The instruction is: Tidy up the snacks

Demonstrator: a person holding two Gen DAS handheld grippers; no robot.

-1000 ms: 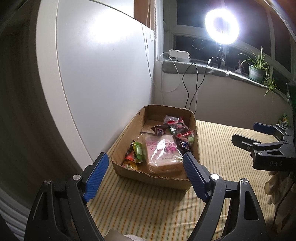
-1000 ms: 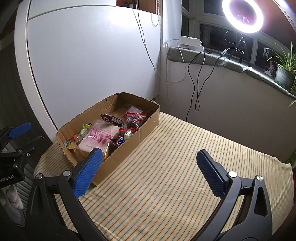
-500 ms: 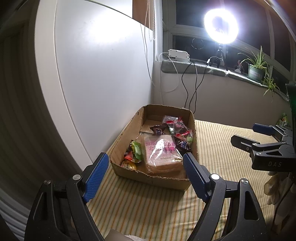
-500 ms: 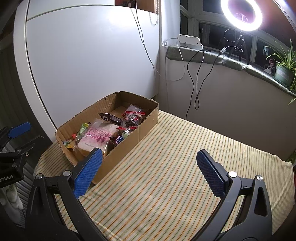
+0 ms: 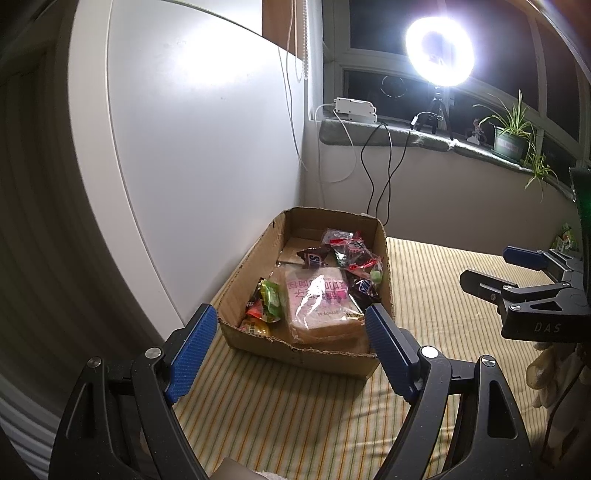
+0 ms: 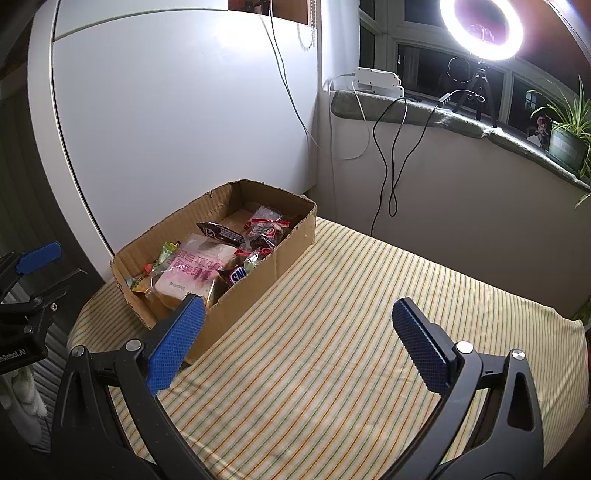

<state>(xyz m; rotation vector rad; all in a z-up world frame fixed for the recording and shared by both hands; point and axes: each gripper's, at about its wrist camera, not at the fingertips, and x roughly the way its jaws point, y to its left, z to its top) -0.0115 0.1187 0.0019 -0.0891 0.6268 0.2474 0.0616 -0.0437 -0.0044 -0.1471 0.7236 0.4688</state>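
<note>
A shallow cardboard box stands on the striped table at its far left, against the white panel. It holds a bagged bread loaf, a dark Snickers bar, small green and red candy packets and red-tied clear bags. My left gripper is open and empty, just short of the box's near end. My right gripper is open and empty, above the cloth to the right of the box. Each gripper shows at the edge of the other's view.
The table wears a yellow striped cloth. A white panel stands close behind the box. Behind are a low wall with hanging cables, a ring light and a potted plant. A snack packet lies at the far right.
Both views have shifted slightly, with the box a little farther away. Both grippers stay open and nothing in the box has moved.
</note>
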